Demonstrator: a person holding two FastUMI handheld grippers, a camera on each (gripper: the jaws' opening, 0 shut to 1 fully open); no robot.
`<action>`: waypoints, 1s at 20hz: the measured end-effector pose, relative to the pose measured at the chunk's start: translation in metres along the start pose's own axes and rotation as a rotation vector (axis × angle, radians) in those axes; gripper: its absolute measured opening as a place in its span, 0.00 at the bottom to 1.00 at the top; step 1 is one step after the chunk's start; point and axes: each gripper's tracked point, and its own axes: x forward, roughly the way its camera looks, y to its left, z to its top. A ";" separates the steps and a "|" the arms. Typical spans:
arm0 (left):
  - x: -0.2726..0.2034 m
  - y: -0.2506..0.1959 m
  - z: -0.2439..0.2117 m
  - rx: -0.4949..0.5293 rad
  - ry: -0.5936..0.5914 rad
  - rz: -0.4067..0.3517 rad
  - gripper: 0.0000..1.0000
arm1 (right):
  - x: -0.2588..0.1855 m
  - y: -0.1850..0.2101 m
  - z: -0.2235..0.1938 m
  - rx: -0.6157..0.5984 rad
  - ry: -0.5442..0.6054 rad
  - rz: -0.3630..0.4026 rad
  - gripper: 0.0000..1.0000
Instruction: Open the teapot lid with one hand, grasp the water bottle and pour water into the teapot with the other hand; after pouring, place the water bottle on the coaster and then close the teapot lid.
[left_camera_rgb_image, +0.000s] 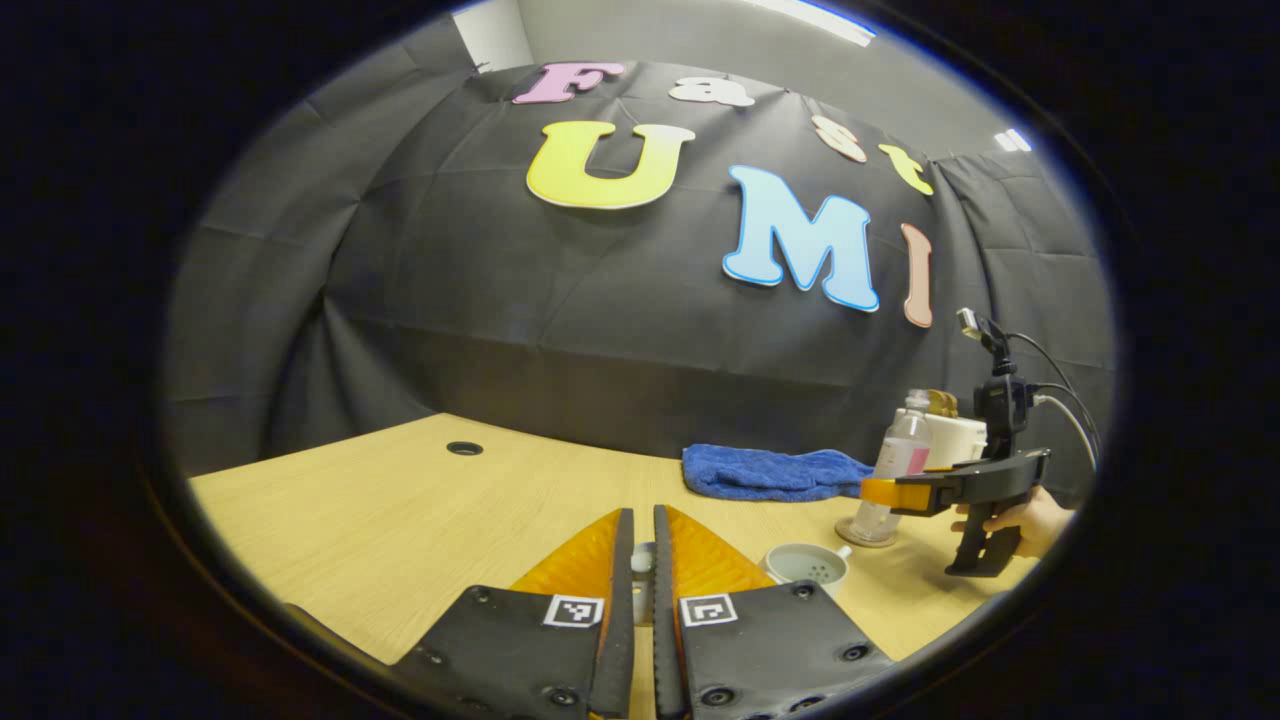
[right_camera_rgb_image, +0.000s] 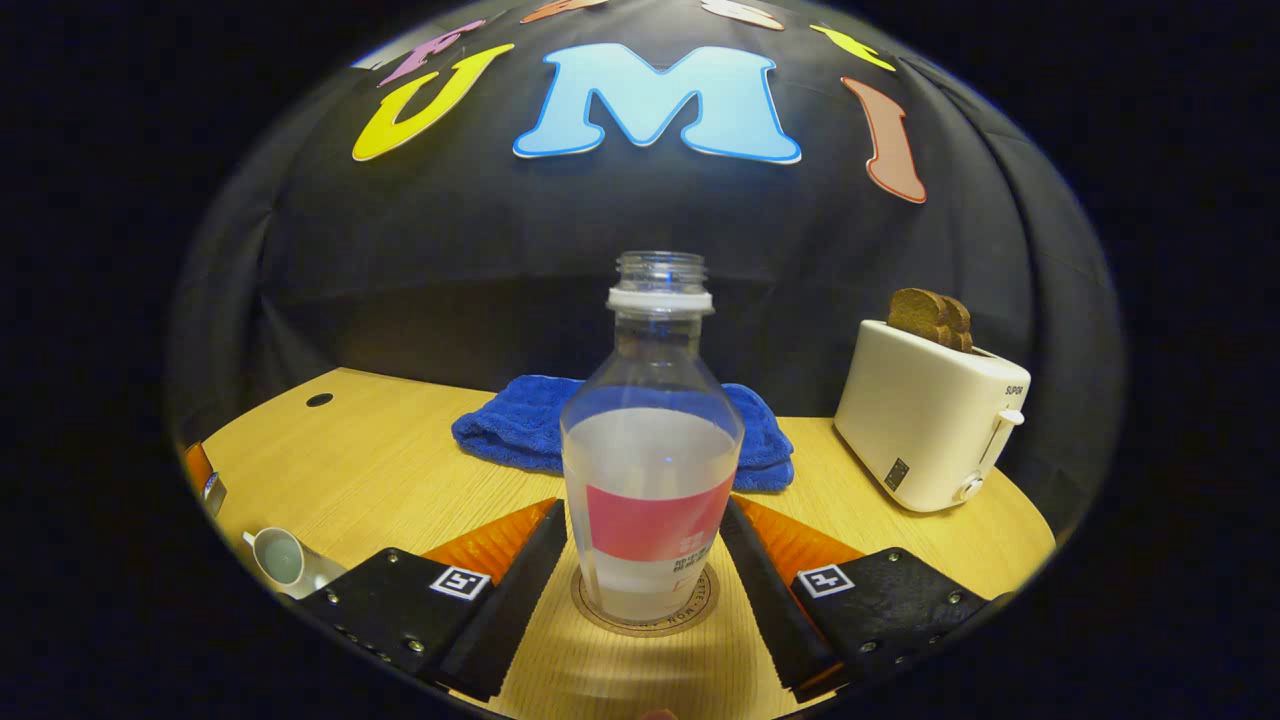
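Black cloth wall (left_camera_rgb_image: 600, 320), wooden table (left_camera_rgb_image: 400, 520).

Towel (right_camera_rgb_image: 560, 430), toaster (right_camera_rgb_image: 930, 420) block behind bottle (right_camera_rgb_image: 650, 480).

**Grippers: left closed, right spread**

The left gripper (left_camera_rgb_image: 643, 560) is held low with its fingers nearly together. The right gripper (right_camera_rgb_image: 648, 560) is held level, its fingers spread wide; in the left gripper view it is gripped by a hand (left_camera_rgb_image: 1025, 520).
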 end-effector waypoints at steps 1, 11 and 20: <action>0.000 -0.001 0.001 -0.003 -0.001 -0.004 0.14 | -0.005 -0.001 0.000 0.001 -0.007 -0.003 0.96; -0.002 -0.014 0.005 -0.016 -0.002 -0.046 0.14 | -0.078 0.006 0.007 0.006 -0.125 -0.021 0.96; 0.005 -0.049 0.007 0.008 0.022 -0.100 0.15 | -0.139 0.024 -0.001 0.012 -0.169 -0.024 0.96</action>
